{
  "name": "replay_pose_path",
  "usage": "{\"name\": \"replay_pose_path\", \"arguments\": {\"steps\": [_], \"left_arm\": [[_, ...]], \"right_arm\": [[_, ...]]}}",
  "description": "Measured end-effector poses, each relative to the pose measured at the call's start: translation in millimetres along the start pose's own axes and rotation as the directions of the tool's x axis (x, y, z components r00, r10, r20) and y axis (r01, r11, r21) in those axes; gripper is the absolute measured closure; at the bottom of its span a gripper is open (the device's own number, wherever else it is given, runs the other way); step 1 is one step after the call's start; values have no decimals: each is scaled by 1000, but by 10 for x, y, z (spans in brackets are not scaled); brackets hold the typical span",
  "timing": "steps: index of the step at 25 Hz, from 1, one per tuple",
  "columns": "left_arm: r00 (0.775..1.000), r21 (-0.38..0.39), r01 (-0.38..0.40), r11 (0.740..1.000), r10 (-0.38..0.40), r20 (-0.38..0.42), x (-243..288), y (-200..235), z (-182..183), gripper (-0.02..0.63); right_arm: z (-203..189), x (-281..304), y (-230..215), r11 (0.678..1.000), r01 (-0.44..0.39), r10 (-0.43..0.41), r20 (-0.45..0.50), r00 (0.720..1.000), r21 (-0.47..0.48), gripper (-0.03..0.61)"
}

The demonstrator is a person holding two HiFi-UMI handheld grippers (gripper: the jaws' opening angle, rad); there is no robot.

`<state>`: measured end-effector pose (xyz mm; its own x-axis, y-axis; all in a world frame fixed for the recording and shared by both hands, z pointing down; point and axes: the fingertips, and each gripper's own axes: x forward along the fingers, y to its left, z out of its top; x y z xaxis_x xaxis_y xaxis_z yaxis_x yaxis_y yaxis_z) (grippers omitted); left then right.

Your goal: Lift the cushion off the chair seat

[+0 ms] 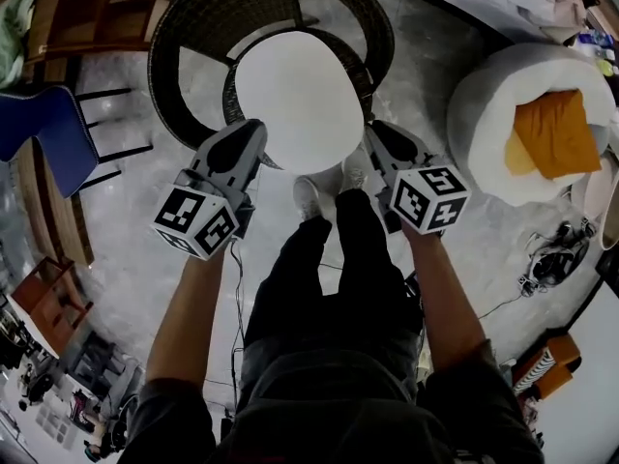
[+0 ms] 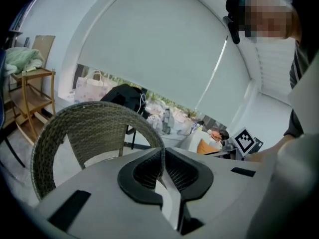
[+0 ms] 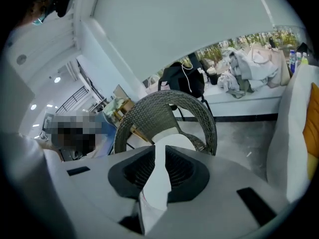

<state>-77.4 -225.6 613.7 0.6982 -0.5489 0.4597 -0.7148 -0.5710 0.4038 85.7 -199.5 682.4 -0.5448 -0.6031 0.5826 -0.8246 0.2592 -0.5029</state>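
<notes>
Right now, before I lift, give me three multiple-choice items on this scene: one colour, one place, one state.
1. The cushion in the wicker chair is: A blue; B white; C orange.
2. The orange pillow lies: A on the floor; B on the wicker chair; C in the white round seat.
3. The right gripper is: A wide open; B shut on the cushion's edge; C shut on the chair's rim.
Key: 1 B, the head view shows it white; 2 C, it rests in that seat's hollow; 3 B, white fabric sits between its closed jaws.
</notes>
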Motion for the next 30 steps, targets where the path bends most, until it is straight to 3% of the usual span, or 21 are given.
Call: {"name": "replay_pose_path", "arguments": {"steps": [4,12,21,30], "left_arm": [[999,-26,12,1000,-14,-50,199,101,-474,566],[992,-52,34,998,-40,-119,614,222,-1250,546],[987,-59,48,997,-57,-151,857,328,-1786,546],[985,-79,43,996,-55,-162,924,412,-2102,546]], "right_arm": [[-441,180,-248,999,23,-21,-39,999,47,492],[-1206,543,-724,996,68,-60,-110,992,63,482],[-1987,871,-1116,984,113,-85,-196,977,135,416],[-2305,1159,-1232,970,44,1,-184,983,239,402]]}}
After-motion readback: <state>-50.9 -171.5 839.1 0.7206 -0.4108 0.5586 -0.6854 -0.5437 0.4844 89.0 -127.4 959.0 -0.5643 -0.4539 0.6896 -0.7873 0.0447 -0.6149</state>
